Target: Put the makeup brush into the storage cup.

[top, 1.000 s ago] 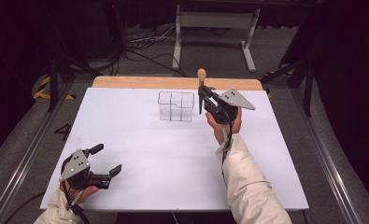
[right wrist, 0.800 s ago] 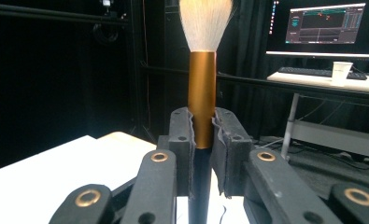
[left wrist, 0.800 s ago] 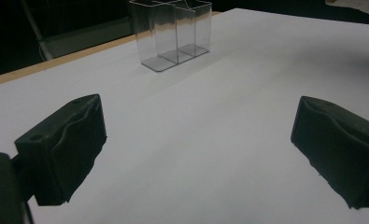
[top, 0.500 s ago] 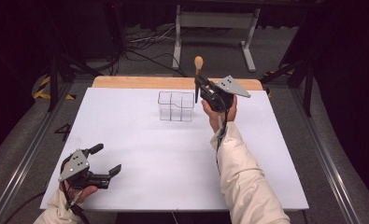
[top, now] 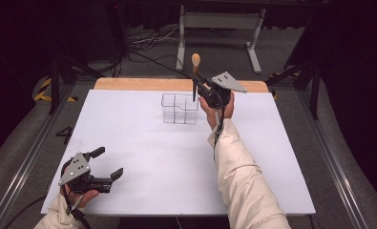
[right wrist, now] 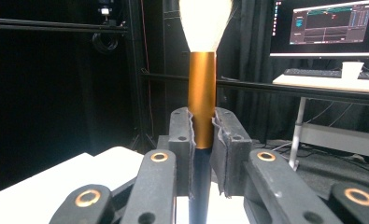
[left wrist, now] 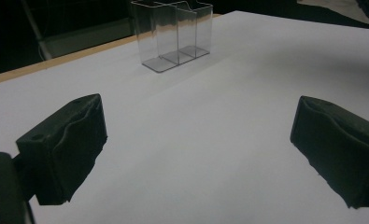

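Right tongs [top: 199, 89]: I pinch my brush [top: 194, 76] upright, bristles up, above the box.
Box [top: 179, 108]: clear, divided compartments, nothing inside, far side of table [top: 143, 157].
Left tongs [top: 107, 164]: spread, holding nothing, near corner.

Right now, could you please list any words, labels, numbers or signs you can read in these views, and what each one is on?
No text can be read.
Monitor in the right gripper view: lines on its screen, too small and blurred to read.
Brush, clear organizer, white table, left gripper, right gripper: no markings visible.
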{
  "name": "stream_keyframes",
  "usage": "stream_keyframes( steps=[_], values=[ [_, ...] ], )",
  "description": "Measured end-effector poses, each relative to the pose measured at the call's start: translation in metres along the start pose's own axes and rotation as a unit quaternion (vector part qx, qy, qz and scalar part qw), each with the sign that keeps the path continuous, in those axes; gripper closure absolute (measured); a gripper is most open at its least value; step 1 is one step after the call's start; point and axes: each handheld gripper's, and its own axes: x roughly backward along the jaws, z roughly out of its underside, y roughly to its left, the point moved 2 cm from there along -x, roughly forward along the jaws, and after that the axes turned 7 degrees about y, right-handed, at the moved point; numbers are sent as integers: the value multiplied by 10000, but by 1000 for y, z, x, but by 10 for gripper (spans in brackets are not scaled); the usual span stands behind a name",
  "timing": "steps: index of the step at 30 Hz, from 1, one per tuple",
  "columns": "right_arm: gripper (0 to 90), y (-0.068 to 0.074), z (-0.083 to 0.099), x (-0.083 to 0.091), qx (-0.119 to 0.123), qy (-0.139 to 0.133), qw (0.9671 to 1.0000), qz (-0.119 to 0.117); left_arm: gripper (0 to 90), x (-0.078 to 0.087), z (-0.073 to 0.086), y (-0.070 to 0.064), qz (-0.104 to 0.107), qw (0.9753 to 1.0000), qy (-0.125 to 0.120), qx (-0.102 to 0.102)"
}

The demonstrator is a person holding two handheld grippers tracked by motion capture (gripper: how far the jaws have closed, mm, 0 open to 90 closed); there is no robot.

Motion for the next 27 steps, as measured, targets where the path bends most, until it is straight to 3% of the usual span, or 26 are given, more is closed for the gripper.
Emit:
stream_keyframes(
  steps=[11, 27],
  values=[
    [790, -2, 0, -14, -29, 88, 9999, 85, 46, 3, 0, 0, -11, 9999, -110, -24],
    [790, -9, 14, -23, -119, 282, 9993, 218, 50, 6, -1, -2, 32, 9997, -216, -131]
  ],
)
